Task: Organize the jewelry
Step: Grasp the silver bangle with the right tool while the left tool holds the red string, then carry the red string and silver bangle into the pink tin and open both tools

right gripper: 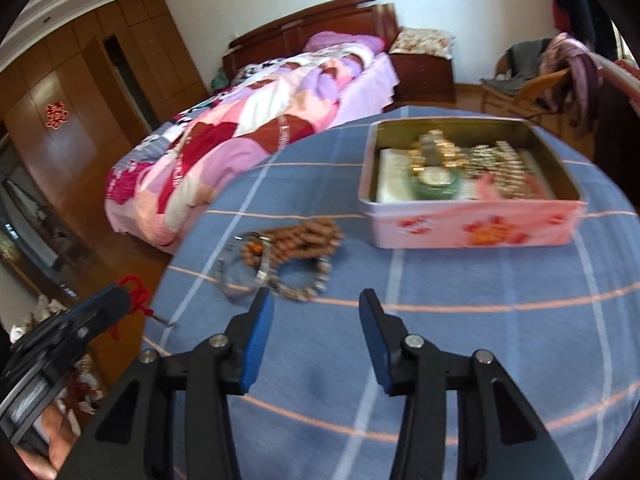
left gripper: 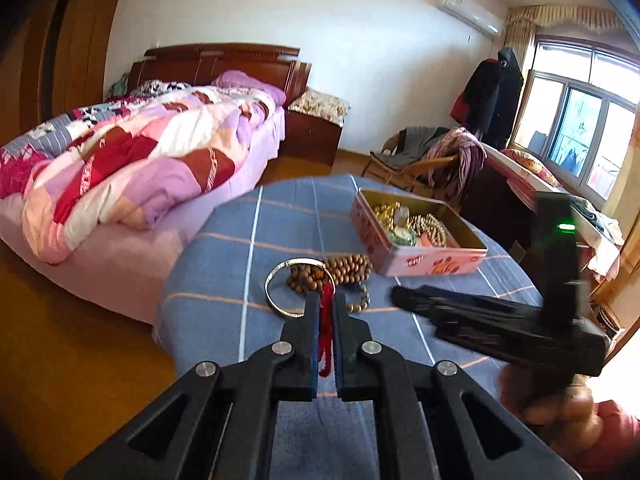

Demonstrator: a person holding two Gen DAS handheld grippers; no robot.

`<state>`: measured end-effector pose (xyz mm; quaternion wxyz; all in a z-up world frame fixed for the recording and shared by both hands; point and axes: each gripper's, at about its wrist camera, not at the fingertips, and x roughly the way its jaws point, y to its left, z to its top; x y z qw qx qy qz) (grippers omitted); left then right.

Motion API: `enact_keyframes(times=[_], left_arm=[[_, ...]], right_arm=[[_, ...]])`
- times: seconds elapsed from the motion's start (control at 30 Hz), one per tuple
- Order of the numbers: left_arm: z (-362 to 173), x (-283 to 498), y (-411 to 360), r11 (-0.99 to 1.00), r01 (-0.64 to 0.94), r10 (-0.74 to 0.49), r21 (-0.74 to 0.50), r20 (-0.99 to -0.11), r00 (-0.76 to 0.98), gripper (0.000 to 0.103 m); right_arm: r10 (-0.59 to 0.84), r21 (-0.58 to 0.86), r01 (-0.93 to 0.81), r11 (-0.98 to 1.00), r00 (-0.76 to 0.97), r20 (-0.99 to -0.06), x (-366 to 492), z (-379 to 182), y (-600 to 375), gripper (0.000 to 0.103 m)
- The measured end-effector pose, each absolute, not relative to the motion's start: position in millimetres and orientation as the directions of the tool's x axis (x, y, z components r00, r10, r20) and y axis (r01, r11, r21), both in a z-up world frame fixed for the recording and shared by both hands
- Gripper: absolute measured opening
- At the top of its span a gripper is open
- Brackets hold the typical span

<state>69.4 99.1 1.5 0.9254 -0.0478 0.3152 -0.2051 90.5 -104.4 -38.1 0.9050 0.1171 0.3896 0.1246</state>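
A pink tin box (left gripper: 416,262) (right gripper: 476,224) with gold beads and a green bangle inside stands on the blue checked table (left gripper: 248,240) (right gripper: 480,320). Near it lie a brown wooden bead string (left gripper: 344,270) (right gripper: 312,236), a silver bangle (left gripper: 280,292) (right gripper: 240,276) and a small bead bracelet (left gripper: 360,300) (right gripper: 304,292). My left gripper (left gripper: 326,300) (right gripper: 128,300) is shut on a red cord (left gripper: 326,332) (right gripper: 138,296), held just before the pile. My right gripper (right gripper: 316,300) (left gripper: 404,296) is open and empty, right of the pile.
A bed with a pink patchwork quilt (left gripper: 132,160) (right gripper: 260,120) lies beyond the table's left edge. A chair draped with clothes (left gripper: 432,152) (right gripper: 544,72) stands behind the tin. Wooden wardrobes (right gripper: 80,100) line the left wall.
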Motion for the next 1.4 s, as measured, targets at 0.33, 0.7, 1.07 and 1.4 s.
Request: enact_keyframes(times=[0.33,0.7,1.07,1.4], left_arm=[[0,72,103,0.921,0.338,-0.386,-0.195,-0.574,0.722,0.004],[3,69,103,0.917,0.342,-0.396,-0.205,-0.566,0.723,0.004],[11,57,68,0.881,0.425,-0.465,-0.208,-0.548,0.695,0.004],[16,54,6,0.821,0.544,-0.534,-0.171,-0.567,0.628,0.004]], right_arm=[[0.343,0.306,-0.164,0.938,0.574,-0.744,144,-71,-53,0.036],[0.346,0.31,-0.169,0.935,0.618,-0.706,115,-52,-77,0.009],[0.198,0.287,-0.005,0.958,0.736,-0.648,54,-19,-156,0.009],[0.074,0.324,0.169,0.931,0.782,-0.619,30,-5,-227,0.009]])
